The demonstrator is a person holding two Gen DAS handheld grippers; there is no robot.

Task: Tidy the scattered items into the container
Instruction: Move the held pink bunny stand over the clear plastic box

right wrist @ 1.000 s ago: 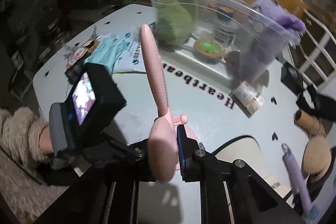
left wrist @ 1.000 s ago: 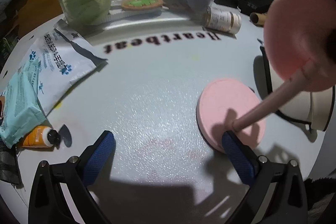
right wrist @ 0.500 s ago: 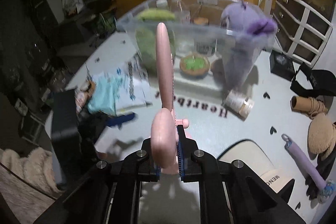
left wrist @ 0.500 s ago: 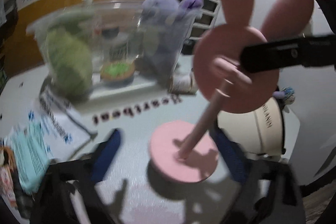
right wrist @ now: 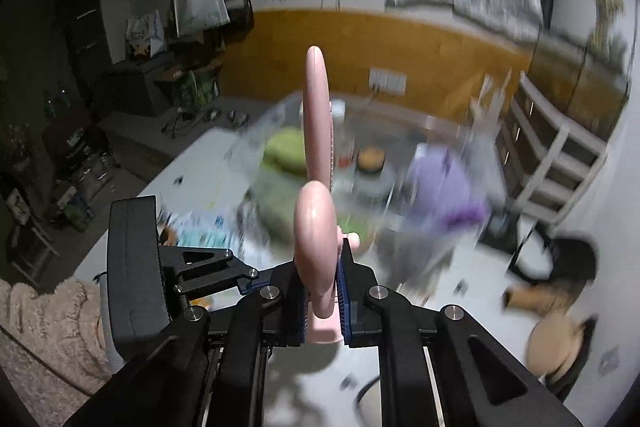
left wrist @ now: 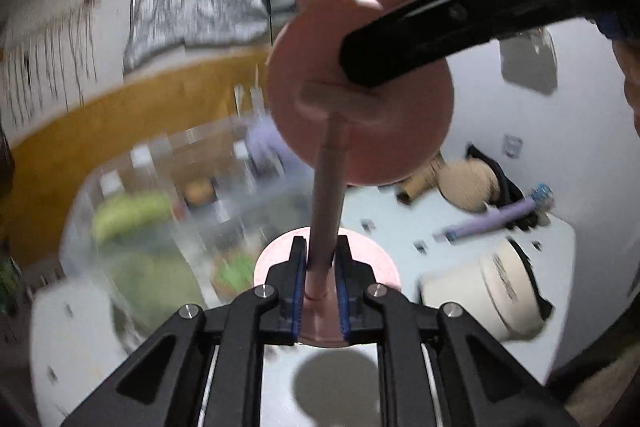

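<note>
The left claw (left wrist: 320,291) is clenched on the thin stem of a pink rabbit-shaped stand (left wrist: 360,115), just above its round base. The right claw (right wrist: 322,301) grips the same stand higher up, pinching the flat rabbit head edge-on between its blue pads (right wrist: 343,301). Seen from the left wrist, the right claw's black finger lies across the front of the head below the two ears. So both claws hold one thing — the stand hangs in the air between them, clear of the white desk (left wrist: 416,247), and its shadow falls on the desk below.

Beyond it stands the clear plastic bin (right wrist: 404,163), blurred here, with a green plush toy (right wrist: 286,151), a purple plush toy (right wrist: 444,179) and a few small jars already inside. That part of the tidying looks done. The stand is not yet over the bin and has to go in. On the desk a purple brush (left wrist: 496,219), a cream cap (left wrist: 500,287) and some packets (right wrist: 200,233) near the left claw wait their turn, so a fair share of the job is left.
</note>
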